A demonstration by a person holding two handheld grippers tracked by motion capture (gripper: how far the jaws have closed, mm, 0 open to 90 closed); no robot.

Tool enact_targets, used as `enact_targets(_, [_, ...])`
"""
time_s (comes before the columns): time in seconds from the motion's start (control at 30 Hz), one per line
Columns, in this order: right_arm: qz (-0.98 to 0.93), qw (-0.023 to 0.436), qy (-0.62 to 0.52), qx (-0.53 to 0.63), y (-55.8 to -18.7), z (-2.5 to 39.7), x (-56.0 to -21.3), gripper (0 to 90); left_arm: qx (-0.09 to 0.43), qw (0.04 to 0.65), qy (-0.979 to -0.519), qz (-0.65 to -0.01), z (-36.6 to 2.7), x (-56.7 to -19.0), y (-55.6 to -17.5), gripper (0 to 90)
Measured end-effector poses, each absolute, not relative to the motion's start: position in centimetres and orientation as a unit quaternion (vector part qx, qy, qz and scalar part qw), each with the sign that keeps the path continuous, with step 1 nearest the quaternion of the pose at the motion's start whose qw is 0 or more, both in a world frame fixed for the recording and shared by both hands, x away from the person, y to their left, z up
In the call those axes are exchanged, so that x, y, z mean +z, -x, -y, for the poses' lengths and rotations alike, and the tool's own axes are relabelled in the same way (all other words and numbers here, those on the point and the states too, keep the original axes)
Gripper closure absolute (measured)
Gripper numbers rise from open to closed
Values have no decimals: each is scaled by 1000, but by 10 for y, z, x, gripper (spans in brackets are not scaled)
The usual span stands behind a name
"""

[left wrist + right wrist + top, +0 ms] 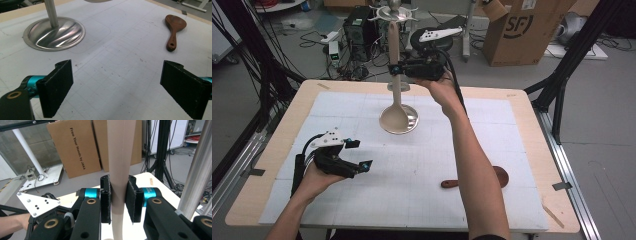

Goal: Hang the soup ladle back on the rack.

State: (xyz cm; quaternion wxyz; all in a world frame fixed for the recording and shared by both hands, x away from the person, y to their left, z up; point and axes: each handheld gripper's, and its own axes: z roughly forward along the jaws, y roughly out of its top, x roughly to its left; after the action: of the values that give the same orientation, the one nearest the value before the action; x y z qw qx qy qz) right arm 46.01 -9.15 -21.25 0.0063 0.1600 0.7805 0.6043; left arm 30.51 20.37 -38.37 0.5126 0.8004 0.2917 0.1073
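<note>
Right tool [118, 195] clamps beige spoon [121, 157]; overhead, probably off the table [277, 145].

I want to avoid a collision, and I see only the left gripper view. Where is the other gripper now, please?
Observer: The right gripper is held high beside the stand at the table's far side, with its jaws shut on a beige spoon.
Operator: How does this spoon hang?
Observer: It hangs upright, bowl down over the round base, and its handle end is just below the stand's hooked top.
</note>
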Motion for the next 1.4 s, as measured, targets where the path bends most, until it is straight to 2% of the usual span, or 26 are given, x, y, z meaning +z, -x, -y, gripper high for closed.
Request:
enact_targets(0.83, [-778, 13, -169, 605, -472, 91, -219, 754, 103, 511, -802, -291, -202, -385, -305, 119])
enact_targets(1.4, [-760, 36, -188, 621, -475, 93, -219, 716, 108, 507, -804, -292, -202, -385, -305, 119])
